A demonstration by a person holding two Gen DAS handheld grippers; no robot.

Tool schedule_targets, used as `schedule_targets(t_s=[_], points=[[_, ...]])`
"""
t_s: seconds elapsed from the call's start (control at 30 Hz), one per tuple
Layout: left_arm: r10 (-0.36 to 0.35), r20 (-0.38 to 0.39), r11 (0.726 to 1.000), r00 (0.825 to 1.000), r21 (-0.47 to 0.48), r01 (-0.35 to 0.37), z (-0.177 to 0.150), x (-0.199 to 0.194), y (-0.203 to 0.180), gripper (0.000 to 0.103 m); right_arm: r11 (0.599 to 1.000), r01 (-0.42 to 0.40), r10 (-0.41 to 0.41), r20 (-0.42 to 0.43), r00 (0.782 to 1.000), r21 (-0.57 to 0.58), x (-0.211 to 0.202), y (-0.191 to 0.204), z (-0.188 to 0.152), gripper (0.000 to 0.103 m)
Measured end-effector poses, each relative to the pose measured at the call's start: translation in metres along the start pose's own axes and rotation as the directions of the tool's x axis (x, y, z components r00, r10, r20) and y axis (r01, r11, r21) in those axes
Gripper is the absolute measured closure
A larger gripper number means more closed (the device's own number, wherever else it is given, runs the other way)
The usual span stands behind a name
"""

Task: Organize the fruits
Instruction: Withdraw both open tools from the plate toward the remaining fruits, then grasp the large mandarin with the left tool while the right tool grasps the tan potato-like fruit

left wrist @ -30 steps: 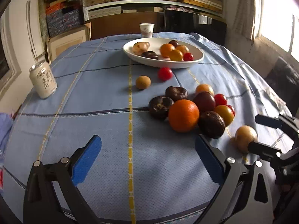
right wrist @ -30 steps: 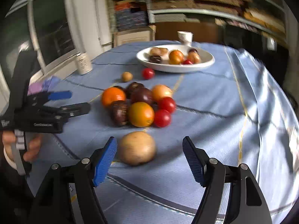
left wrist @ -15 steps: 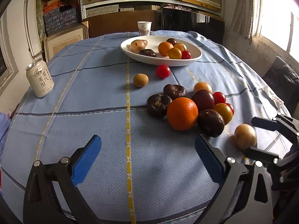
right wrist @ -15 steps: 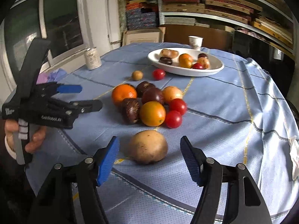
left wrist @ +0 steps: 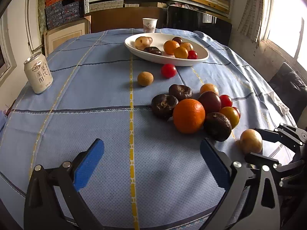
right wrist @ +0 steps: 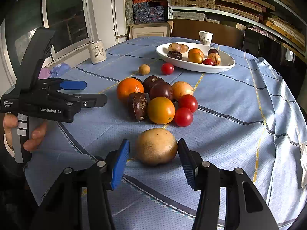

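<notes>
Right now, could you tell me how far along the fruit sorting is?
Partly done. Several fruits already lie in the white bowl. In hand: the right gripper has its fingers on either side of the tan fruit, not yet shut on it. The left gripper is open over bare cloth. Left: the cluster around the orange, plus a small brown fruit and a tomato near the bowl.

Woven matt tablecloth (left wrist: 96,115) — glossy ceramic-looking bowl (left wrist: 201,57), metal can (left wrist: 38,74).

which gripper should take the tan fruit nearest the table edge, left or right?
Right. The right gripper already straddles the tan fruit, jaws open on either side. The left gripper hangs open over bare tablecloth, off to the side.
</notes>
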State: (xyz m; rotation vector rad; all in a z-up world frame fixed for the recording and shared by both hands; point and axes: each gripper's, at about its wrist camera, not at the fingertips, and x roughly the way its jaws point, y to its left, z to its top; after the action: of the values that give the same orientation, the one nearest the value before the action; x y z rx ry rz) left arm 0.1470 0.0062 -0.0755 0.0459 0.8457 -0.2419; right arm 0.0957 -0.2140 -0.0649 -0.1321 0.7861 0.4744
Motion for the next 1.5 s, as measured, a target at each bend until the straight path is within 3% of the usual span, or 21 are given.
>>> schedule_targets(t_s=[0.1,0.3,0.43,0.53,0.93,1.2,1.33,1.5], points=[[-0.003,-0.006,1.000,1.000,-0.007,0.003,0.000,0.001,0.000,0.005,1.000,-0.003,0.003,0.003,1.000,0.023,-0.001,-0.004,0.000,0.059],[-0.085,0.004,0.996,0.996,0.017,0.085,0.006,0.001,-0.002,0.006,0.994,-0.023,0.021,0.021,1.000,0.108,-0.002,-0.018,0.000,0.059],[-0.107,-0.024,0.993,0.994,0.040,0.108,0.013,0.011,-0.007,0.044,0.994,-0.027,0.024,0.022,0.999,0.109,-0.002,-0.018,0.000,0.059],[-0.162,-0.046,0.986,0.986,0.024,0.163,0.018,0.019,-0.005,0.053,0.993,-0.031,0.028,0.028,0.999,0.110,-0.002,-0.020,0.000,0.059],[-0.128,0.008,0.985,0.992,0.117,0.126,0.031,0.014,-0.024,0.053,0.992,-0.053,0.048,0.040,0.998,0.112,-0.004,-0.021,-0.001,0.059],[-0.130,-0.040,0.972,0.991,0.194,0.135,0.044,0.032,-0.040,0.054,0.992,-0.059,0.054,0.044,0.998,0.115,-0.004,-0.022,-0.001,0.059],[-0.135,-0.039,0.968,0.990,0.208,0.140,0.043,0.031,-0.044,0.064,0.991,-0.065,0.059,0.048,0.997,0.118,-0.005,-0.023,-0.002,0.059],[-0.123,-0.021,0.957,0.992,0.263,0.124,0.034,0.021,-0.054,0.067,0.990,-0.072,0.066,0.052,0.996,0.121,-0.006,-0.023,-0.002,0.059]])
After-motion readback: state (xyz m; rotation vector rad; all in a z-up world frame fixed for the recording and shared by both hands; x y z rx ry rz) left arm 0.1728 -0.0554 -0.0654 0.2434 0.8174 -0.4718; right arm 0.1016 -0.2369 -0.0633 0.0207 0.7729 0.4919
